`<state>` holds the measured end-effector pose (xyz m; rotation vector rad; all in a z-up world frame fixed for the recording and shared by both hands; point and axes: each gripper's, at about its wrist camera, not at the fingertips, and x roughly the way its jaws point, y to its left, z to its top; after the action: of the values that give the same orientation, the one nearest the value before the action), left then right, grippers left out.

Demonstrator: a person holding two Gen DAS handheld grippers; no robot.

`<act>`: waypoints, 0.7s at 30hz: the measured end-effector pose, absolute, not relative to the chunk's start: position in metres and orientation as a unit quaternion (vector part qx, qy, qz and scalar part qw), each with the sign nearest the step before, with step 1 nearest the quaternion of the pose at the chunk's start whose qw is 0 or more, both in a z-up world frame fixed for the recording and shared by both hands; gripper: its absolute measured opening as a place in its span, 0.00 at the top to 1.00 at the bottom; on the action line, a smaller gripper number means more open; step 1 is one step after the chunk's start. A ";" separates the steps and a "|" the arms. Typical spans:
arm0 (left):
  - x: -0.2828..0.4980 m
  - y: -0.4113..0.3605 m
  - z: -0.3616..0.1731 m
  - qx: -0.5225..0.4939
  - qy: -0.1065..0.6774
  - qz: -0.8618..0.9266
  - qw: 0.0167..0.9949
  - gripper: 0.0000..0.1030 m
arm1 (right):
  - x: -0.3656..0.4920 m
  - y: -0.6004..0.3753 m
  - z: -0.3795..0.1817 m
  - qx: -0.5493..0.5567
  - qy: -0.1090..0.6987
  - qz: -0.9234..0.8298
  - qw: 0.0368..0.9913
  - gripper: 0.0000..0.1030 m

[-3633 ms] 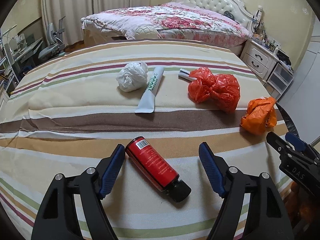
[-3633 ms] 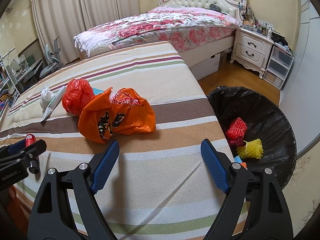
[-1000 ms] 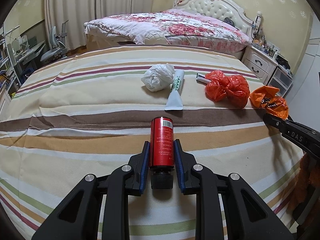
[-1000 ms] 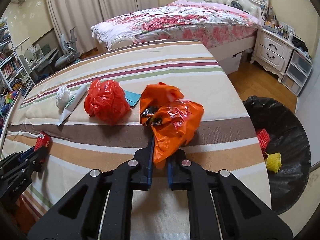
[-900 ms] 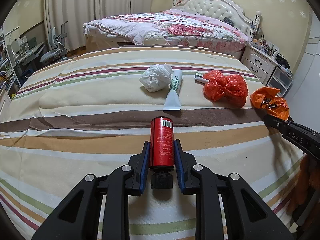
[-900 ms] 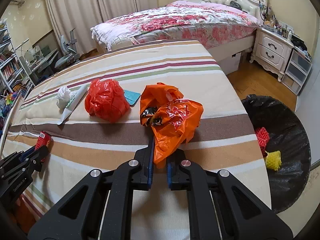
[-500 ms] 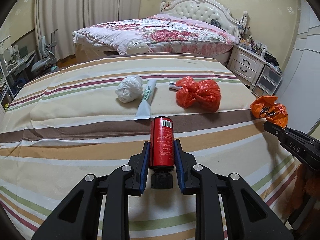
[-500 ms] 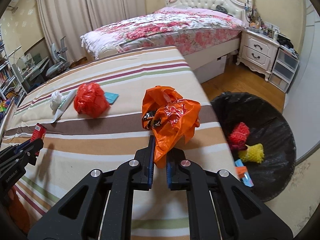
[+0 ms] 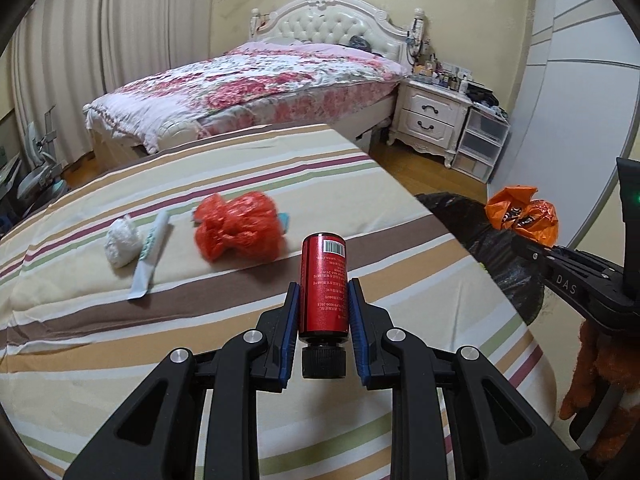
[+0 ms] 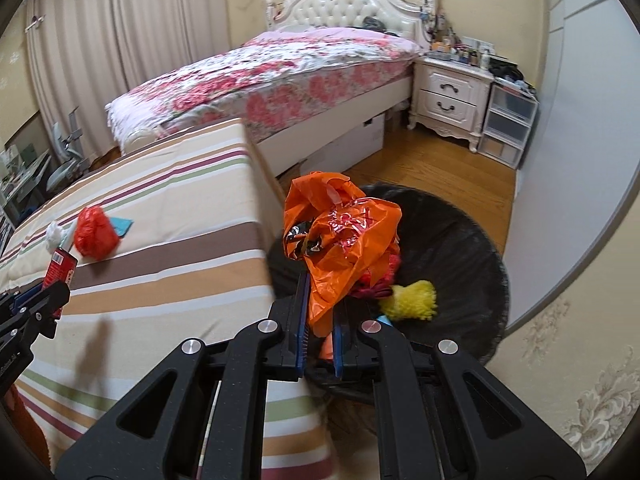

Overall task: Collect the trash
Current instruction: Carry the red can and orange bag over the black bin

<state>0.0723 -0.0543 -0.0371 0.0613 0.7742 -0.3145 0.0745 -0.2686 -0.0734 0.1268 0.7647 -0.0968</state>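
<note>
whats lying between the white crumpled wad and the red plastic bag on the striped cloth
A white tube with green lettering, lying beside the white wad, left of the red bag; clearest in the left wrist view.

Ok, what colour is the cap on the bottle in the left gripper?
Black, on a red bottle; the cap shows best in the left wrist view.

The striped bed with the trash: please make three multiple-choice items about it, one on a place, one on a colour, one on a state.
1. Where is the orange bag?
A. above the black bin
B. on the pillow
C. on the floor

2. What colour is the can?
A. blue
B. red
C. green

3. How is the left claw?
A. wide open
B. out of view
C. shut on the can

Answers: 1 A, the right claw holds it over the bin's opening; 2 B, its body is red with a black cap; 3 C, both blue pads press its sides.
</note>
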 end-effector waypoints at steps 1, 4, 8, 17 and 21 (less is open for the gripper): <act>0.074 -0.064 -0.036 0.034 0.373 -0.161 0.913 0.76 | 0.074 -0.275 -0.074 0.065 0.372 -0.052 0.924 0.91; 0.079 -0.093 -0.033 0.049 0.366 -0.184 0.911 0.76 | 0.073 -0.290 -0.076 0.072 0.372 -0.064 0.923 0.91; 0.089 -0.126 -0.032 0.061 0.363 -0.204 0.907 0.76 | 0.072 -0.305 -0.078 0.077 0.372 -0.074 0.922 0.91; 0.110 -0.183 -0.037 0.098 0.361 -0.223 0.900 0.76 | 0.083 -0.330 -0.086 0.090 0.378 -0.078 0.918 0.91; 0.122 -0.198 -0.044 0.113 0.366 -0.219 0.897 0.76 | 0.090 -0.336 -0.090 0.097 0.381 -0.080 0.916 0.91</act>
<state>0.1225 -0.1985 -0.0435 0.2336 0.7580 -0.4546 0.0898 -0.3357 -0.0902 0.2001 0.7845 -0.1641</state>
